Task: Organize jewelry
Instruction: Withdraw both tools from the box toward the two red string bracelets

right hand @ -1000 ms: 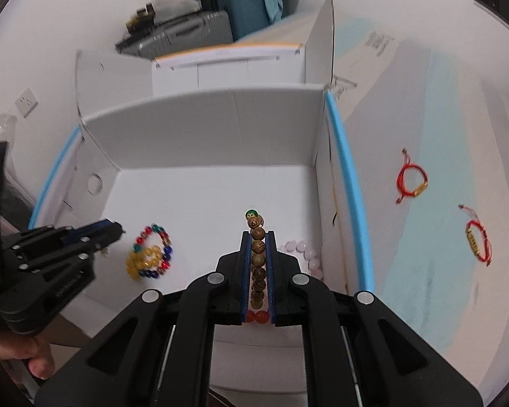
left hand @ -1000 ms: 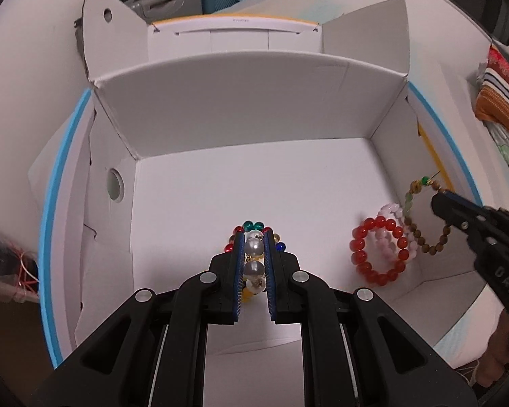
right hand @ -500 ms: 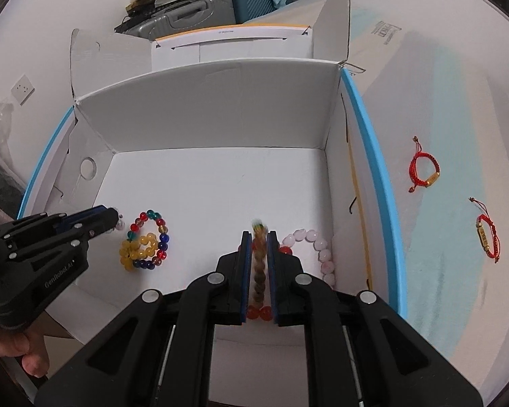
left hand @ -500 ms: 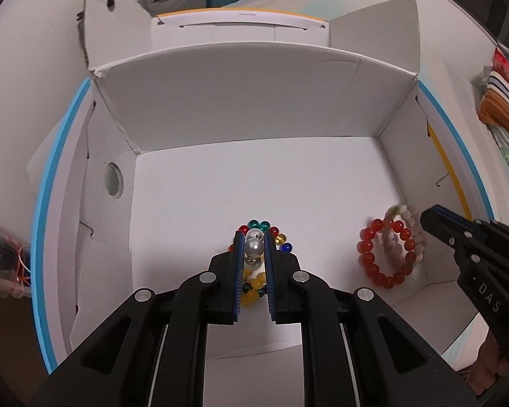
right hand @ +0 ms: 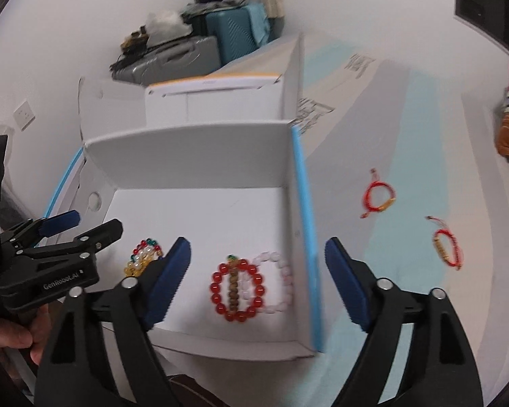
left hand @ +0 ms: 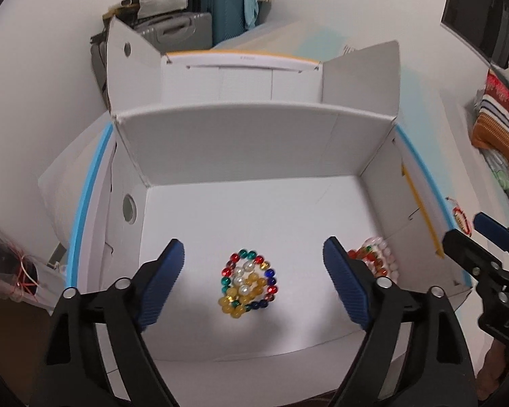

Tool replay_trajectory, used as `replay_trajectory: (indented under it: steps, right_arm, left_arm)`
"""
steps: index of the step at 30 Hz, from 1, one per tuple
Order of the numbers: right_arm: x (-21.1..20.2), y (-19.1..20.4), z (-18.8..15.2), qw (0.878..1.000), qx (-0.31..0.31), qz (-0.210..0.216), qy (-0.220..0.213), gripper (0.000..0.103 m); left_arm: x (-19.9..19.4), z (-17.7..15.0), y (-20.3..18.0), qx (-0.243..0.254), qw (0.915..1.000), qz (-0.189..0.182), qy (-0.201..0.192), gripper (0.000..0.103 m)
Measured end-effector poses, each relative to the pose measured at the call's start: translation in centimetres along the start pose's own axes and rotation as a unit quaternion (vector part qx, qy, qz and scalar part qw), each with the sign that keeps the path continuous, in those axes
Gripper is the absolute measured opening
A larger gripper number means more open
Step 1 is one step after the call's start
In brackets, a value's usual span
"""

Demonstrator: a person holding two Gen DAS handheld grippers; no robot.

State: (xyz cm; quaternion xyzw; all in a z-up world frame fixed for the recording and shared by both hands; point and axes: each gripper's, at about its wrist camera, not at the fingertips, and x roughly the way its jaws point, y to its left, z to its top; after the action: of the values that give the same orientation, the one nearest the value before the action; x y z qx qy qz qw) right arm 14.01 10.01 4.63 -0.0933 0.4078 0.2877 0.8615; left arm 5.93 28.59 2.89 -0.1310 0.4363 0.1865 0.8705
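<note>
- Left wrist view: the left gripper (left hand: 251,264) hangs over the white box (left hand: 254,142) with its jaws opening wide and nothing between the pads. The multicoloured bead bracelets (left hand: 247,285) lie in a loose heap on the box floor, below and midway between the jaws, touching neither.
- In the same view the right gripper (left hand: 471,234) shows at the right edge, over the box's right wall. A red-and-pink bracelet heap (left hand: 378,257) sits in the box's right corner, partly hidden behind the left gripper's right finger.
- Right wrist view: the right gripper (right hand: 258,264) also has its jaws opening, with no bead clamped. The red bead bracelet (right hand: 237,291), a brown bead strand (right hand: 233,288) lying across it lengthwise, and the pink bracelet (right hand: 278,281) rest on the box floor between and below the jaws.
- Two red cord bracelets (right hand: 378,196) (right hand: 446,247) lie on the pale blue surface (right hand: 407,156) outside the box, up and to the right of the right jaws, well apart from the box. My judgement: these are what is left to gather, and the right gripper is far nearer; the nearer cord bracelet lies just beyond its right finger.
</note>
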Motion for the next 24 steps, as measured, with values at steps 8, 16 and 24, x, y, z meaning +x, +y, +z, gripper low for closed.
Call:
replay_trajectory:
  steps: [8,16,24]
  right_arm:
    - [-4.0,-4.5,-0.3,0.998,0.029,-0.035,-0.037,0.095]
    - [-7.1,-10.2,-1.2,0.994,0.065,-0.064,-0.054,0.095]
    - [-7.7,-16.5,-2.9,0.990,0.101,-0.089,-0.050,0.095]
  left_arm:
    - [-2.5,1.4,-3.7,0.019,0.9991,-0.003,-0.039,0.097]
    - [-4.3,2.8,-9.9,0.048,0.9963,-0.036,-0.061,0.097]
    - [-3.4,3.2,-18.0,0.085,0.9928,-0.065,-0.054,0.097]
